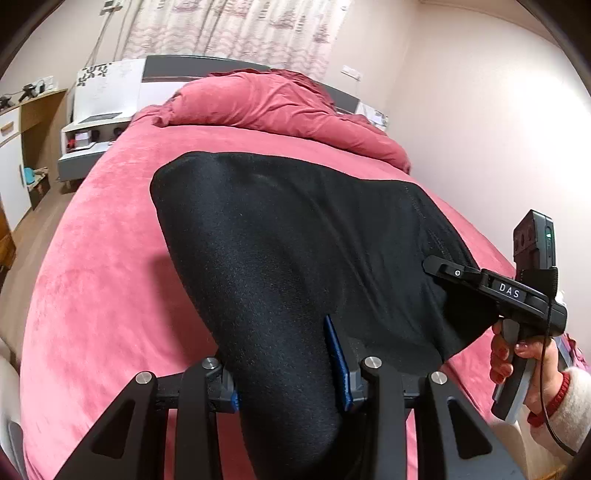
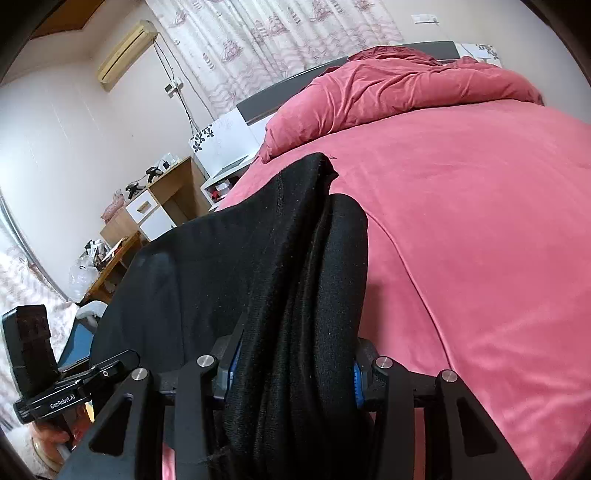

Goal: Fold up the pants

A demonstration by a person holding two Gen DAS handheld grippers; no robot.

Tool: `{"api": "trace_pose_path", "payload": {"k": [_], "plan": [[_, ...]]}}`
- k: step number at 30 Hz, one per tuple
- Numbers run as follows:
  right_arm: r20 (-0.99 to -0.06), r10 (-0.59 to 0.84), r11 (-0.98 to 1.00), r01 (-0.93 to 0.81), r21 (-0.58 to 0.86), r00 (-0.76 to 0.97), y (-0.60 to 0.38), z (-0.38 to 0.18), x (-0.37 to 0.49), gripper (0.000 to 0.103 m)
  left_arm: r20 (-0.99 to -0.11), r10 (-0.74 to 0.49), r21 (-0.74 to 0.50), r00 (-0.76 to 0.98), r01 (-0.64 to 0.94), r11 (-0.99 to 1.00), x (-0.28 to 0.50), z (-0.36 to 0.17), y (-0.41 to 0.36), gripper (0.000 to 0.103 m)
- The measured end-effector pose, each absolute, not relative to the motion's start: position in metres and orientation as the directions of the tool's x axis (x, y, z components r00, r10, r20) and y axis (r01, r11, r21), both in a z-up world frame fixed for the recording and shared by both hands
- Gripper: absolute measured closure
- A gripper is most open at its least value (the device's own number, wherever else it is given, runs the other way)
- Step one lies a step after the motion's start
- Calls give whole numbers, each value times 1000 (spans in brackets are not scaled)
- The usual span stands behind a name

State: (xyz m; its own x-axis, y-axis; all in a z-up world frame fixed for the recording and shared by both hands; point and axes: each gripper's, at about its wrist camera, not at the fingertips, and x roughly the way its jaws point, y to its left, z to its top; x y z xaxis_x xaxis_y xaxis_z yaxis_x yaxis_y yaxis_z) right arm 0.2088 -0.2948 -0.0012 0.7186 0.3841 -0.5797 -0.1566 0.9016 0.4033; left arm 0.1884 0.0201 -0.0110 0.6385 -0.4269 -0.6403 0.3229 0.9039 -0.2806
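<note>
The black pants are held up over the pink bed, stretched between both grippers. My left gripper is shut on a thick bunch of the black fabric at the near edge. My right gripper is shut on a folded bundle of the pants; it also shows in the left wrist view at the right edge of the cloth, held by a hand. The left gripper shows at the lower left of the right wrist view. The far end of the pants rests on the bed.
A bunched pink duvet lies at the head of the bed. A white nightstand and a wooden desk stand to the left of the bed. A wall runs along the right side. Curtains hang behind the headboard.
</note>
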Motion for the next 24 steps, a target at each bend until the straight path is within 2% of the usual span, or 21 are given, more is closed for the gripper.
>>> {"api": "trace_pose_path", "payload": {"k": [10,13,14,15,16,18,21,24], "plan": [[-576,345,918,-140,370,741,-284,-16,266,59,-641,-386,-231,664,312,922,230,-31,28,65],[-605,323,925,-107,365,728,-289,-33,284,57,-675,-377,-227,635,307,924,255,-50,33,62],[-635,307,929,-80,361,709,-291,-45,292,55,-689,-365,-221,626,298,929,260,-56,34,57],[-647,300,929,-59,366,701,-294,-53,295,48,-697,-356,-221,622,287,932,265,-63,37,53],[-643,300,923,-43,383,704,-298,-59,296,44,-679,-379,-251,629,286,925,266,-67,42,51],[-617,309,905,-25,424,723,-308,-66,296,39,-661,-378,-255,648,280,925,265,-72,47,39],[-595,304,908,-38,417,744,-307,-71,293,38,-625,-349,-210,698,280,937,256,-78,49,34],[-590,310,906,-43,421,746,-308,-72,292,36,-612,-349,-248,710,247,937,250,-80,55,32]]}}
